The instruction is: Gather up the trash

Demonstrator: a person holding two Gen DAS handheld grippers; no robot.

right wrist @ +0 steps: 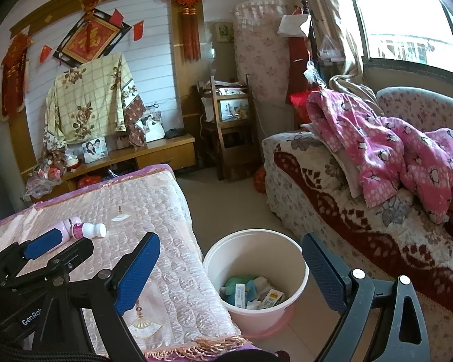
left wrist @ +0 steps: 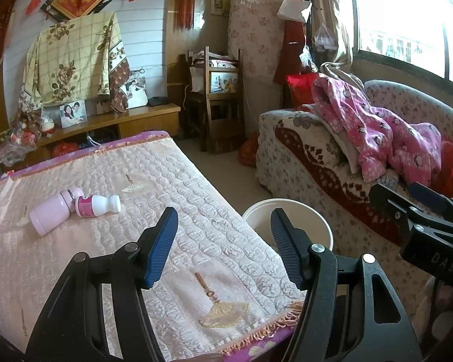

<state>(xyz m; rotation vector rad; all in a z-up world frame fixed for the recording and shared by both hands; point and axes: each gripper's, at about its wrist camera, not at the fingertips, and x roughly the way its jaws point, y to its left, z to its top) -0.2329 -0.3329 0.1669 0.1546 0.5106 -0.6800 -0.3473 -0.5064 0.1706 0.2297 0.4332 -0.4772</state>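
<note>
from the left wrist view, the left gripper (left wrist: 223,235) hangs over the near end of the table (left wrist: 196,199) with its ribbed blue pads spread wide and nothing between them, and well ahead on the quilted pink cloth lie two smooth plastic bottles touching each other, a pink bottle (left wrist: 49,214) on its side and a small white bottle (left wrist: 101,205) with a pink label. both are round and slick, so the likely trouble is a roll on that bumpy cloth if a pad nudges one first, or one knocking the other away. the white bucket (left wrist: 323,220) shows only its rim beside the table edge. over to the right wrist view, the right gripper (right wrist: 229,265) is spread too and empty, poised above the bucket (right wrist: 210,259), a smooth round tub with cartons and wrappers already in the bottom. the bottles (right wrist: 81,229) sit far up the table, well apart from it, so a drop short of the rim on the carry looks like the other risk.
</note>
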